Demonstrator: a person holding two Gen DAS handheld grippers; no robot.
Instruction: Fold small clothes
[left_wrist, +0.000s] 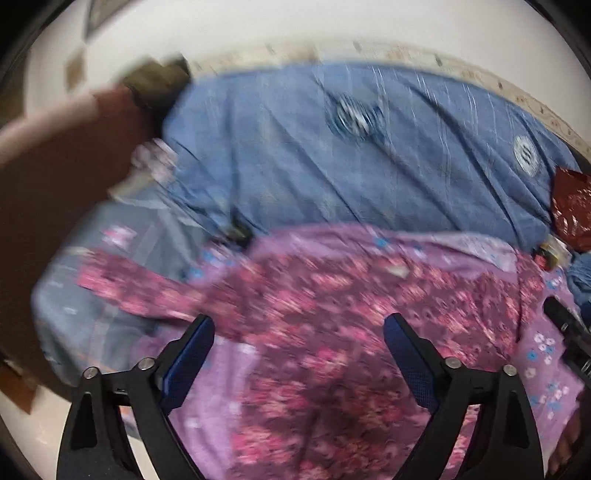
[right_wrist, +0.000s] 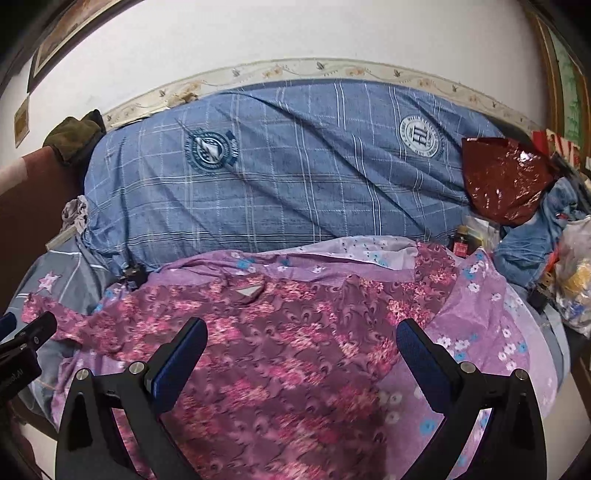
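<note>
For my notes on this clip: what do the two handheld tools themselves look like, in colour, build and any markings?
Both match: the left tool and right tool have black angular fingers lined with textured blue pads, joined by round silver pivot bolts. In the right wrist view, the left tool's black body at the frame's edge carries white lettering, too cropped to read. No cables or sleeves show.

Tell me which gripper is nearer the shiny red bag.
Right. The right gripper hovers over the floral shirt, on the side of the red bag; the left gripper is further left.
</note>
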